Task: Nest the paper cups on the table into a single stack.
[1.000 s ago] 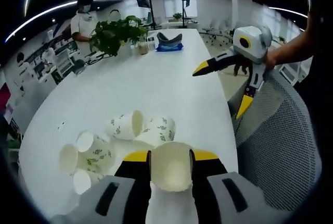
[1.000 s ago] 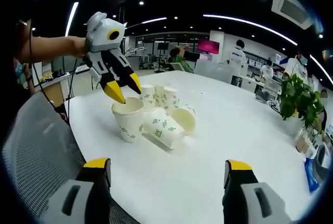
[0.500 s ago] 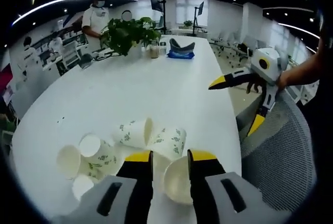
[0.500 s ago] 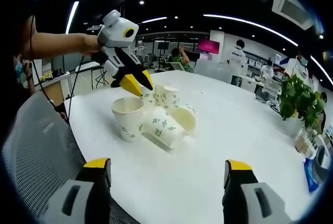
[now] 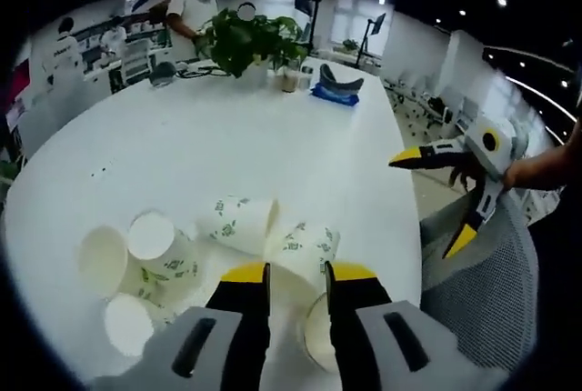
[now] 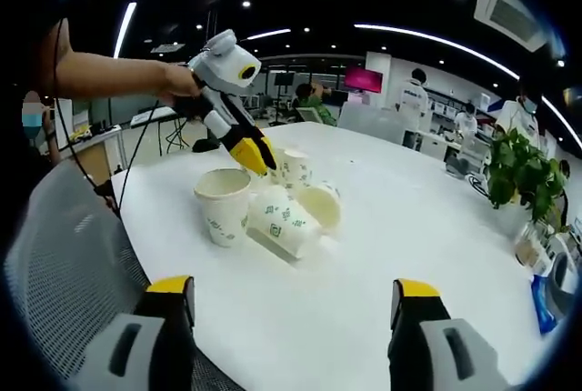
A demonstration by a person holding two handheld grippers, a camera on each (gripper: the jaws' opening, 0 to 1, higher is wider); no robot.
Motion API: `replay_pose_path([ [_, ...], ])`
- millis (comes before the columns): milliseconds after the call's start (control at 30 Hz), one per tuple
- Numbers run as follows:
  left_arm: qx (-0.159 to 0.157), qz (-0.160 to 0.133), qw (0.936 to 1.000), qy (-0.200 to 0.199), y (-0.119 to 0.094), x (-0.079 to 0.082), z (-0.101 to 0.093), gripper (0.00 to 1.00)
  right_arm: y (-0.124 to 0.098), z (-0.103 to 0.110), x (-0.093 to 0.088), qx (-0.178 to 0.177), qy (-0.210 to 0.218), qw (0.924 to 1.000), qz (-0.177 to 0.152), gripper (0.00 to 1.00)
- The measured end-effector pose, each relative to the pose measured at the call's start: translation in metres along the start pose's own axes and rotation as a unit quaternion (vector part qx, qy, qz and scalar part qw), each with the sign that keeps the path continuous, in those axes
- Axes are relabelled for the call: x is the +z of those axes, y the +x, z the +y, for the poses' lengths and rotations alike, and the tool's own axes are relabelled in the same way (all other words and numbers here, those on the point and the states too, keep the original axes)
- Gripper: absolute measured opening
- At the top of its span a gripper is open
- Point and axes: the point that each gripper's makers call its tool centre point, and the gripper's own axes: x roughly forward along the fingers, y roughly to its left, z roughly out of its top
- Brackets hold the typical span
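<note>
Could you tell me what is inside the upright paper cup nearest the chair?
In the right gripper view the upright cup looks empty near its rim; its bottom is hidden by its wall. The left hand-held gripper hovers just behind it.

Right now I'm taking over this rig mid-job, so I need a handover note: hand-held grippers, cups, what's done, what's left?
Left hand-held gripper: jaws close together, holding nothing, hovering over the cups.
Right hand-held gripper: wide open, empty, back off the table edge.
Cups: one upright cup nearest the edge, two lying cups beside it, more cups clustered behind.
Done: the cups are gathered close together, but I see none nested.
Left: nest them all into one stack.
</note>
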Motion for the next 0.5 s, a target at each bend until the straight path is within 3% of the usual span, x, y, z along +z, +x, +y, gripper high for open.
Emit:
replay_pose_path([
  [267, -0.009, 0.014, 0.9985, -0.053, 0.011, -0.009, 0.01, 0.19, -0.001, 0.001, 0.001, -0.001, 0.001, 1.0, 0.001, 0.9],
  [500, -0.019, 0.025, 0.9926, -0.117, 0.018, -0.016, 0.013, 0.15, -0.001, 0.001, 0.0, -0.002, -0.002, 1.0, 0.003, 0.9],
])
